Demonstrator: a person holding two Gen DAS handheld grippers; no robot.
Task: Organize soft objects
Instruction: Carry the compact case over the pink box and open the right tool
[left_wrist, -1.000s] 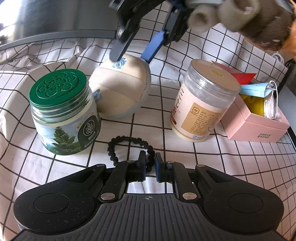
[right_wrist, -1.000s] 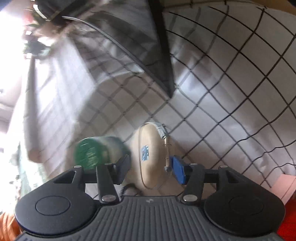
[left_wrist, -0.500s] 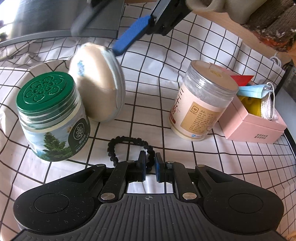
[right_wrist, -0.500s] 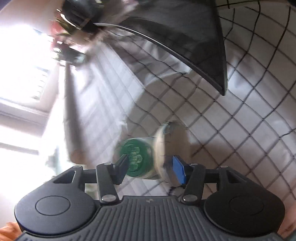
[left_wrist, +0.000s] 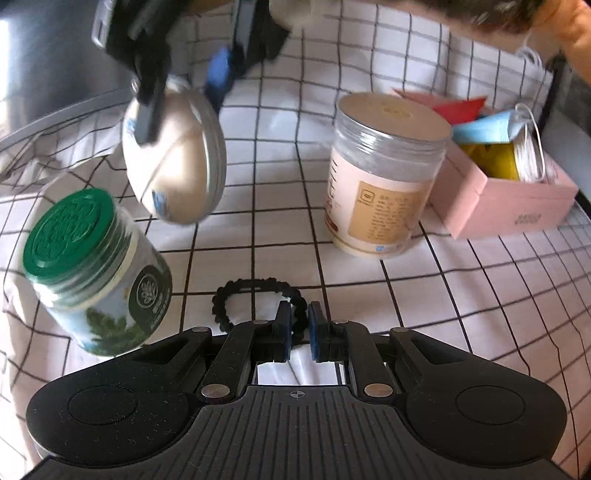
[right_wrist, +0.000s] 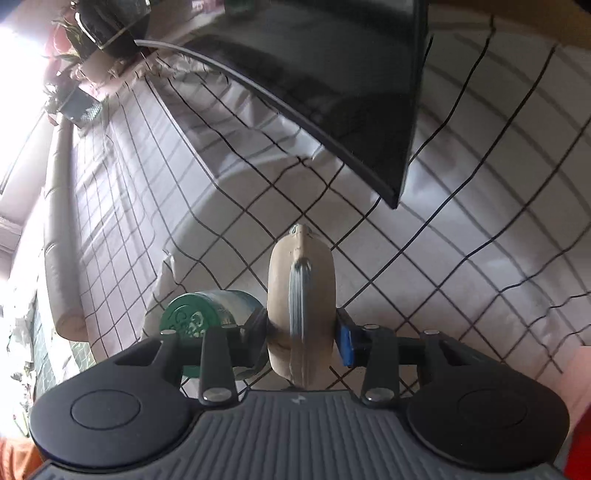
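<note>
A beige round soft pouch (left_wrist: 173, 158) with a grey zip edge hangs in the air, held on edge by my right gripper (left_wrist: 184, 99). In the right wrist view the pouch (right_wrist: 301, 306) sits between the two fingers of that gripper (right_wrist: 301, 341), which press on its sides. My left gripper (left_wrist: 295, 325) is low over the cloth, shut on a black braided hair tie (left_wrist: 258, 299) that lies on the checked tablecloth (left_wrist: 280, 206).
A green-lidded jar (left_wrist: 96, 269) stands left, below the pouch; it also shows in the right wrist view (right_wrist: 199, 317). A beige-lidded jar (left_wrist: 384, 177) stands right of centre. A pink box (left_wrist: 513, 199) with a blue mask and cords is far right. A dark monitor (right_wrist: 332, 81) stands behind.
My right gripper has closed on the pouch, turned it on edge and lifted it off the cloth. The left gripper has stayed shut on the hair tie.
</note>
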